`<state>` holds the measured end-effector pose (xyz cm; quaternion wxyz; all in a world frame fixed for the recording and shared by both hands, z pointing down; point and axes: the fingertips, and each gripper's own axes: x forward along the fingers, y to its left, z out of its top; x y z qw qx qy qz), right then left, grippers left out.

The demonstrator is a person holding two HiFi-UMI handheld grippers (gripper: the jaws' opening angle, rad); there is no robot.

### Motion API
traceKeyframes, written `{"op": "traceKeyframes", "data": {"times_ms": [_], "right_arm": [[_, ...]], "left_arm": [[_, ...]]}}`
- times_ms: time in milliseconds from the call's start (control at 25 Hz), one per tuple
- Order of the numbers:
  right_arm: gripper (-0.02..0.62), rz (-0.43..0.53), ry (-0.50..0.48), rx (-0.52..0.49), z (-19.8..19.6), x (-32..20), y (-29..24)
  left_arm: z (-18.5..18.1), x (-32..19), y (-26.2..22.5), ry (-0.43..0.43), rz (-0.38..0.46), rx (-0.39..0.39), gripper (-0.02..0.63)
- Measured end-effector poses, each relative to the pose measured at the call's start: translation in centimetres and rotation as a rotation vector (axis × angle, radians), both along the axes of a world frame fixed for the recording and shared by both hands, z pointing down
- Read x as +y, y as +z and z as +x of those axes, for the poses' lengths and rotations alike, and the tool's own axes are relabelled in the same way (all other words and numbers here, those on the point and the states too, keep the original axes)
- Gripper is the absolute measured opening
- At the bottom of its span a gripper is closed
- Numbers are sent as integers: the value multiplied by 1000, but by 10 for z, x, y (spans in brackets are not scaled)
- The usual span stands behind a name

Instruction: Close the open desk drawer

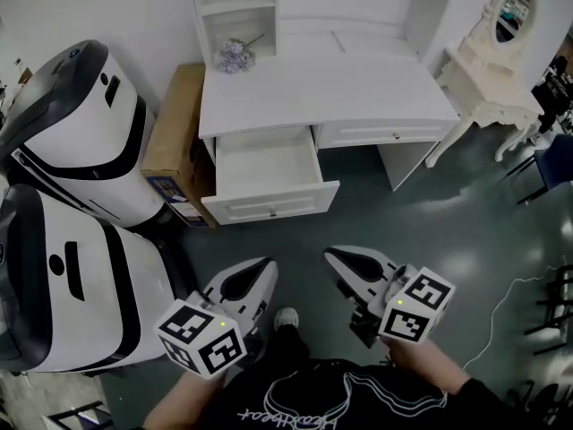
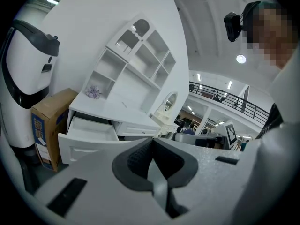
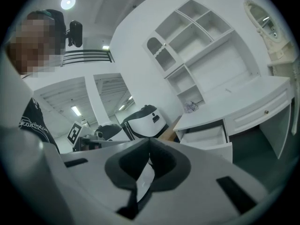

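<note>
A white desk (image 1: 358, 97) stands ahead with its left drawer (image 1: 269, 176) pulled out and empty; the right drawer (image 1: 385, 134) is pushed in. The open drawer also shows in the left gripper view (image 2: 89, 136) and the right gripper view (image 3: 208, 139). My left gripper (image 1: 260, 270) hangs shut with nothing in it, well short of the drawer front. My right gripper (image 1: 338, 258) is also shut and empty, about level with the left one, below the drawer's right corner.
A cardboard box (image 1: 175, 141) leans beside the desk's left end. Two large white and black machines (image 1: 76, 133) stand at the left. A white dressing table with mirror (image 1: 492, 56) stands at the right. A cable (image 1: 510, 307) lies on the dark floor.
</note>
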<state>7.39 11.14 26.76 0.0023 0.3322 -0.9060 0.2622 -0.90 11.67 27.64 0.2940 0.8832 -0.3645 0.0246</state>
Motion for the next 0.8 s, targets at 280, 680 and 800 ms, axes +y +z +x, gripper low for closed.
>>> {"op": "traceKeyframes", "data": {"times_ms": [280,680,800], "right_arm": [[6,-33,47,67,-17,-53,33],[6,-65,136,161,-21,-93,89],[6,-78,158,176,-17,-101,105]], "left_arm": [[-21,-53,34,22,-43,8,5],[-38,-83,79,14,-77,25,5],[-36,-86,90,19,-77,11,5]]}}
